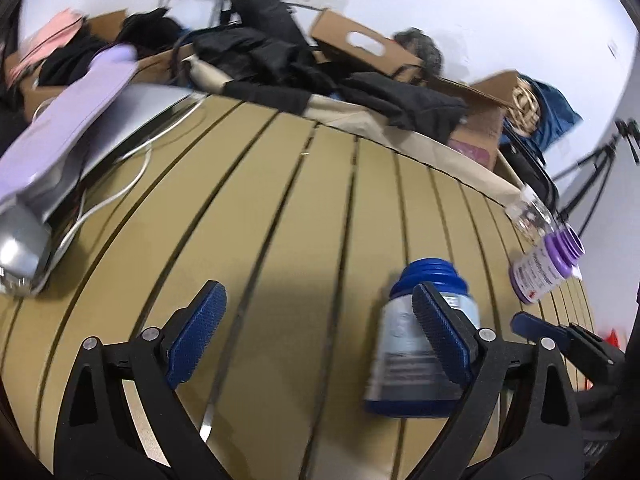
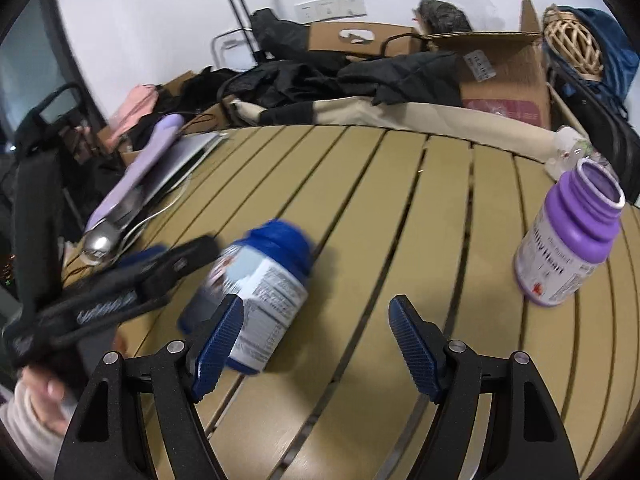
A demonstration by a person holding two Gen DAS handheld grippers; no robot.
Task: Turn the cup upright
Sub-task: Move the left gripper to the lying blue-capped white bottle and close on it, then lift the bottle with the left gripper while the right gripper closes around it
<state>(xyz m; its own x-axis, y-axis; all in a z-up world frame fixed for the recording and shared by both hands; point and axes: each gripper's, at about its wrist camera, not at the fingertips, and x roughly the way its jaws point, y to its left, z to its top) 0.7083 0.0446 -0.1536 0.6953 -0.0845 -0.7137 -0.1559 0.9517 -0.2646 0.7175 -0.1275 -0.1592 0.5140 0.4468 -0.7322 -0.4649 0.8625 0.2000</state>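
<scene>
A blue bottle with a white label stands tilted on the slatted tan table, its open threaded neck up; it looks blurred. My left gripper is open, its right finger just in front of the bottle, nothing between the pads. It also shows in the right wrist view, left of the bottle. My right gripper is open and empty, its left finger overlapping the bottle's lower side. Its tip shows in the left wrist view. A purple bottle stands upright at the right.
A clear glass sits at the table's far right edge. A laptop with a lilac case and white cable lies at the left. Cardboard boxes and dark clothes pile behind the table.
</scene>
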